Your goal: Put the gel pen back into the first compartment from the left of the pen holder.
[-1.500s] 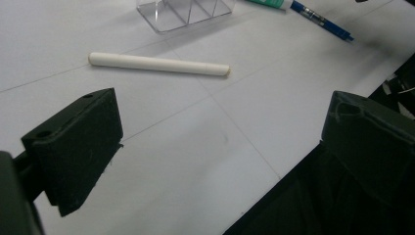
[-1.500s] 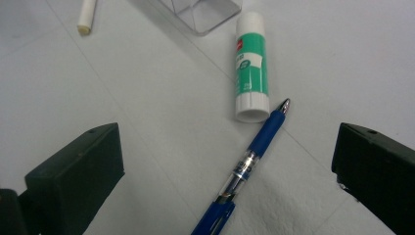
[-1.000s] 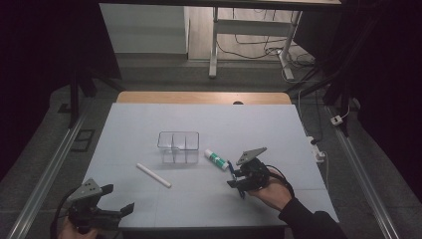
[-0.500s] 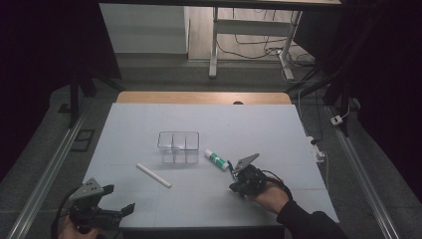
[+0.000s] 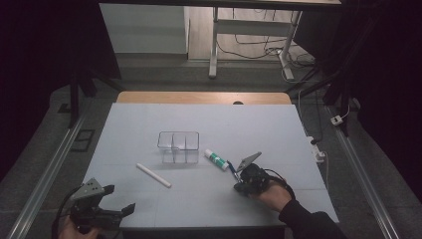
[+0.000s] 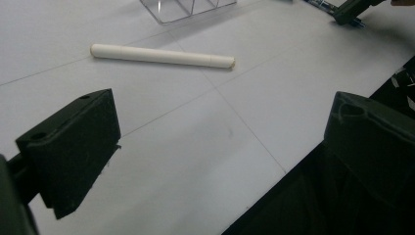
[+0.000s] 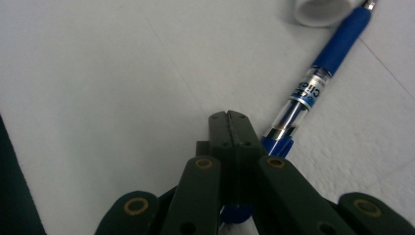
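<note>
Blue pen point(image 7: 313, 83) lying flat on the white table point(image 5: 278, 129), near the clear divided box point(image 5: 178, 146), its tip touching a white tube point(image 5: 215, 159). The right gripper point(image 7: 230, 128) has just closed; its jaws stand together, clamped on the pen's rear end. The pen is judged light, stiff and smooth, so a hold nearer mid-barrel would resist swinging. The left gripper point(image 6: 215, 156), jaws wide apart, hangs empty at the table's near edge, well apart from the box and short of a white stick point(image 6: 161, 55).
</note>
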